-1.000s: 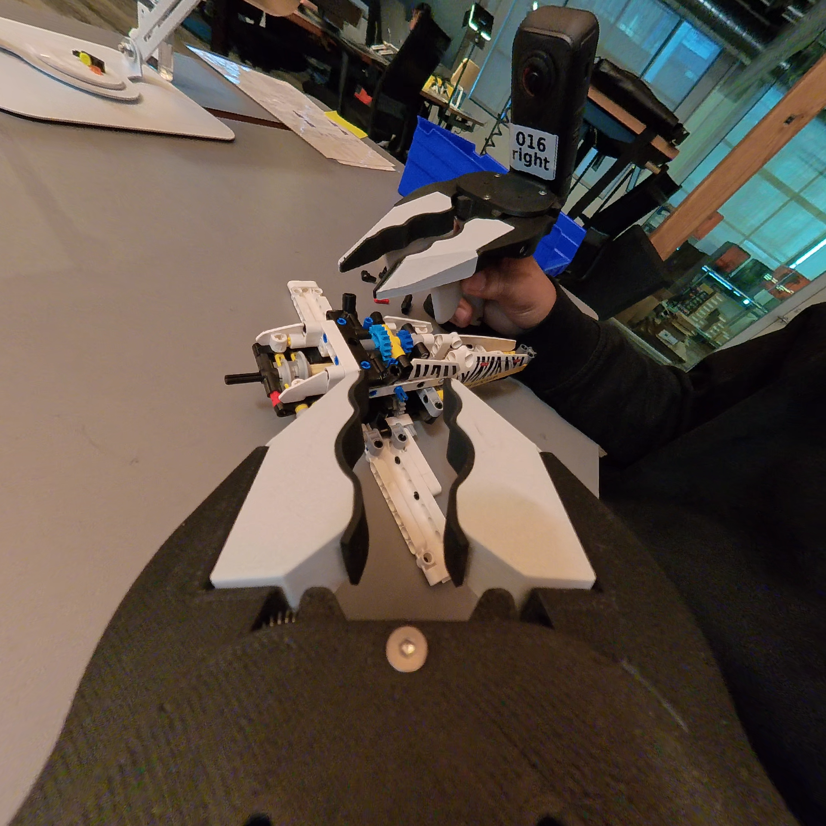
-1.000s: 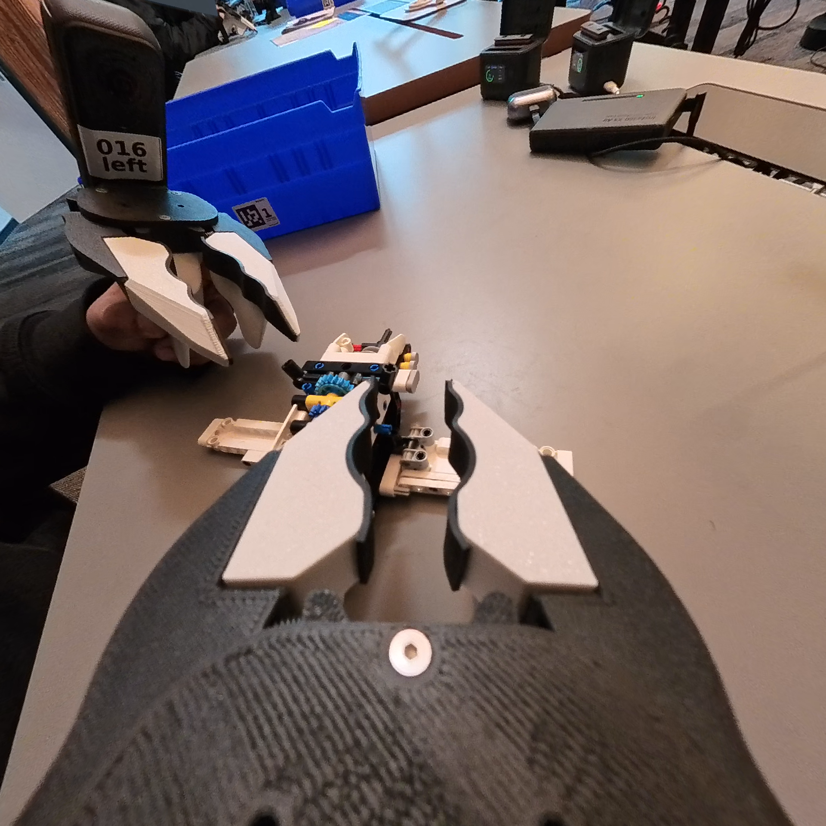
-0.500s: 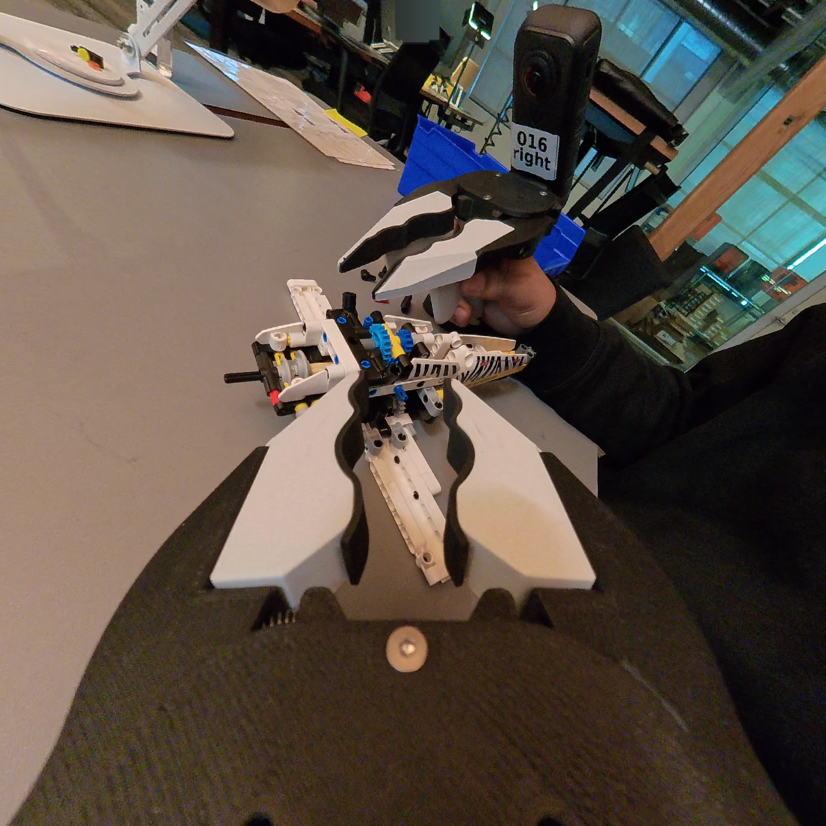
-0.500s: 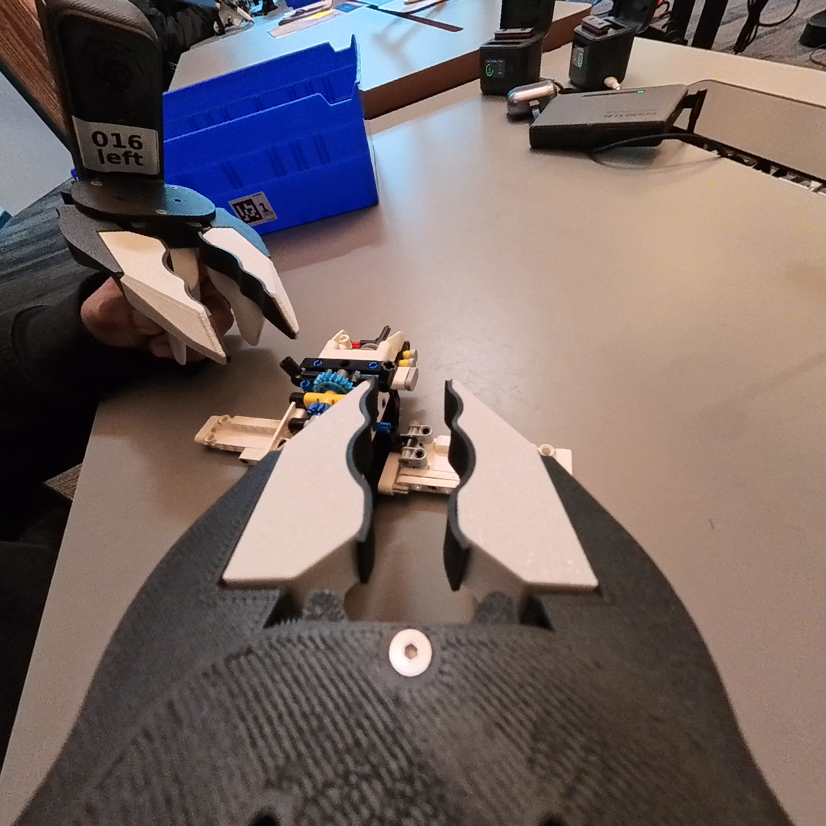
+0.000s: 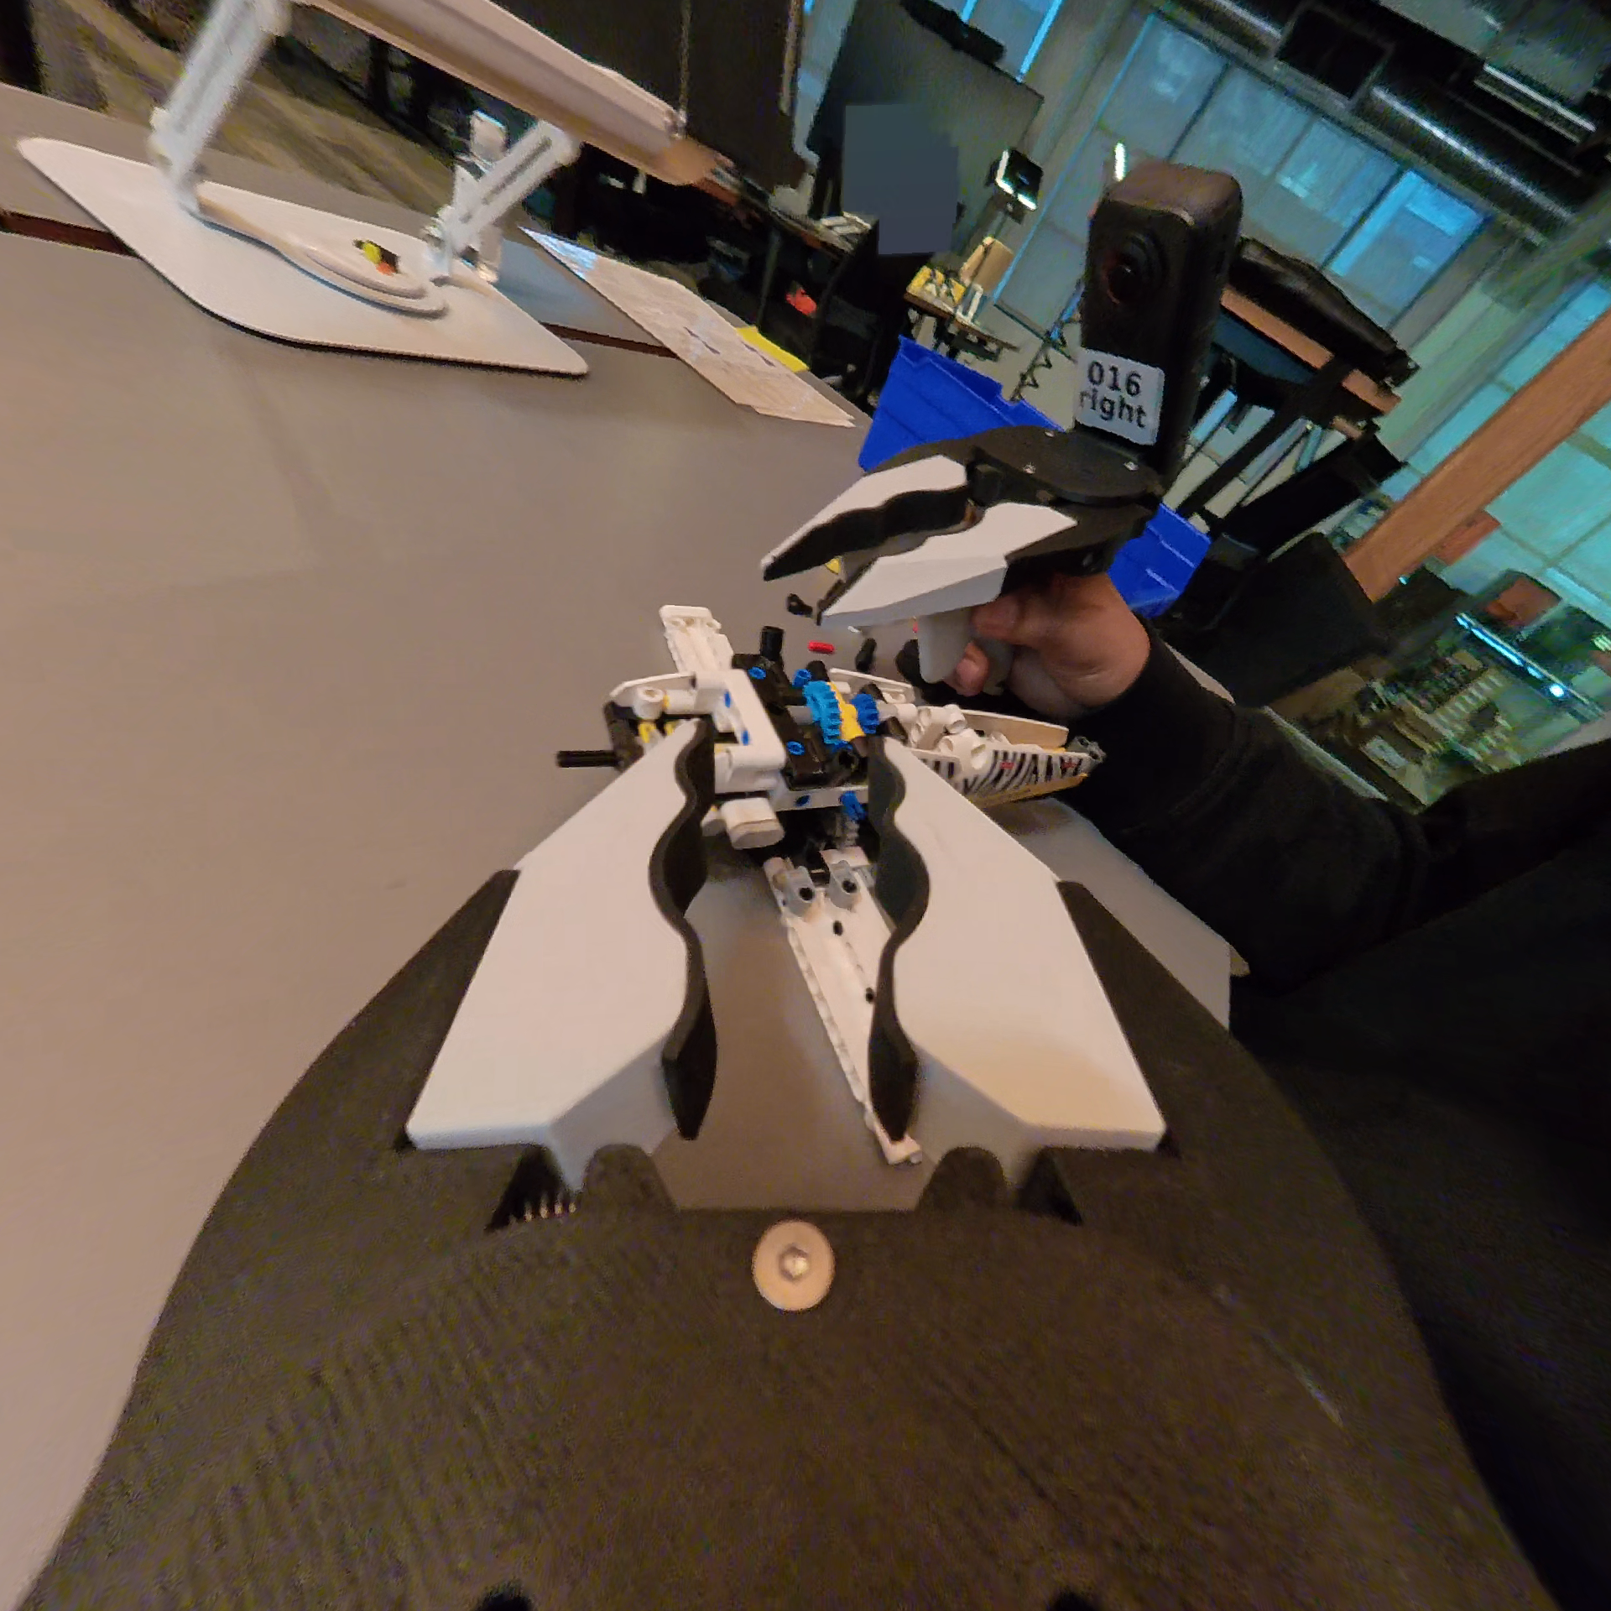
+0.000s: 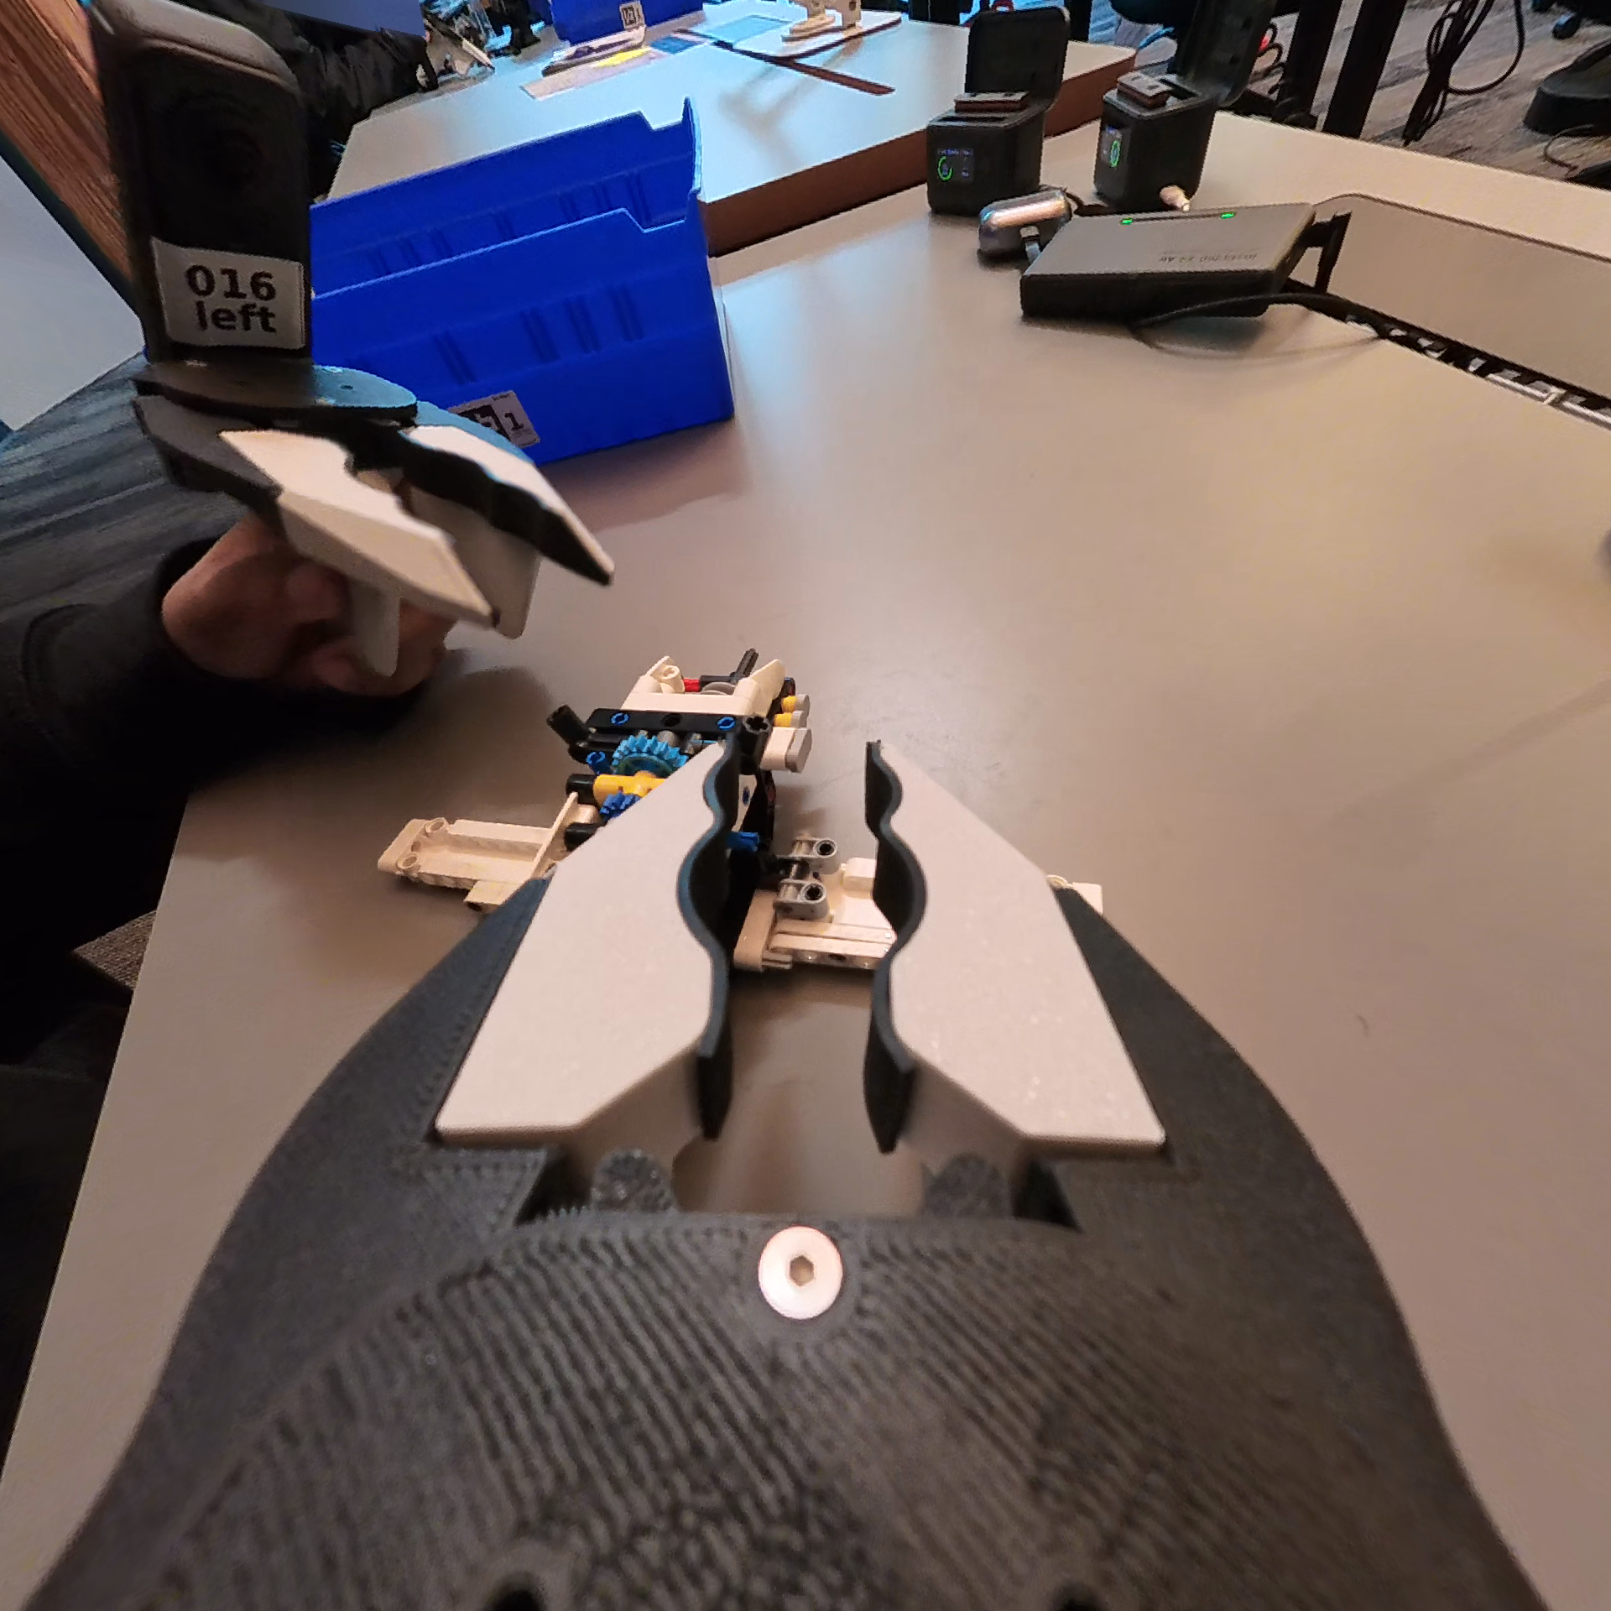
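White-and-black toy brick model (image 6: 689, 741) lies on the grey table (image 6: 1133, 610); I hold the left gripper (image 6: 545, 597) and right gripper (image 6: 798, 750) parted, empty, hovering near it.

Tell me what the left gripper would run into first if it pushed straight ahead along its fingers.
Probably the brick-built model on the grey table. The left gripper hangs above it with open fingers, as the right wrist view shows, tips angled down toward its black and white middle with the blue gears. Depth is uncertain.
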A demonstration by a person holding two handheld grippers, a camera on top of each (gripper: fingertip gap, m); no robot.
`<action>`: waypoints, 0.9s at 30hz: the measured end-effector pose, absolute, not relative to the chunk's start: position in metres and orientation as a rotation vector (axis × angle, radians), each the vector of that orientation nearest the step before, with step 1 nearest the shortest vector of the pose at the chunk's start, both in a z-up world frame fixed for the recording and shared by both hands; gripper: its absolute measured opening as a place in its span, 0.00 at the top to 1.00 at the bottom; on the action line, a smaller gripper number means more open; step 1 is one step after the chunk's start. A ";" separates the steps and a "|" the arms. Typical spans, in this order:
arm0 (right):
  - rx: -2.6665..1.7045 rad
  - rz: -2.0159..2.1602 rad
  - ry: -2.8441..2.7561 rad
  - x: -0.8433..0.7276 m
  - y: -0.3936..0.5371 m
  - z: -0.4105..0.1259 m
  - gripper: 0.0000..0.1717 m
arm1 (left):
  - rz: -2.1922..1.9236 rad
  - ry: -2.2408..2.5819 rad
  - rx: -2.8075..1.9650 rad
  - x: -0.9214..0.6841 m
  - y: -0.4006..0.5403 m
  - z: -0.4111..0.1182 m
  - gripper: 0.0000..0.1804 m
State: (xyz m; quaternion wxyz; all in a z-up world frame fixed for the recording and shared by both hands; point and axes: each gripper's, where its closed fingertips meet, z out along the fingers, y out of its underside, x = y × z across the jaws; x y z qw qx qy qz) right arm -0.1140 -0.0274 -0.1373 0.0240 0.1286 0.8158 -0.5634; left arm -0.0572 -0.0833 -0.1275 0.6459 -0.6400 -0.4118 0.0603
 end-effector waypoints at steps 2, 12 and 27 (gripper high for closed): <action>0.395 -1.742 2.527 -0.113 -0.028 -0.137 0.84 | 0.153 -0.965 -1.423 -0.061 -0.091 -0.126 0.82; 0.392 -1.744 2.525 -0.113 -0.028 -0.137 0.84 | 0.138 -1.051 -1.326 -0.069 -0.108 -0.127 0.83; 0.384 -1.735 2.537 -0.112 -0.029 -0.138 0.85 | 0.077 -1.060 -1.323 -0.068 -0.104 -0.131 0.83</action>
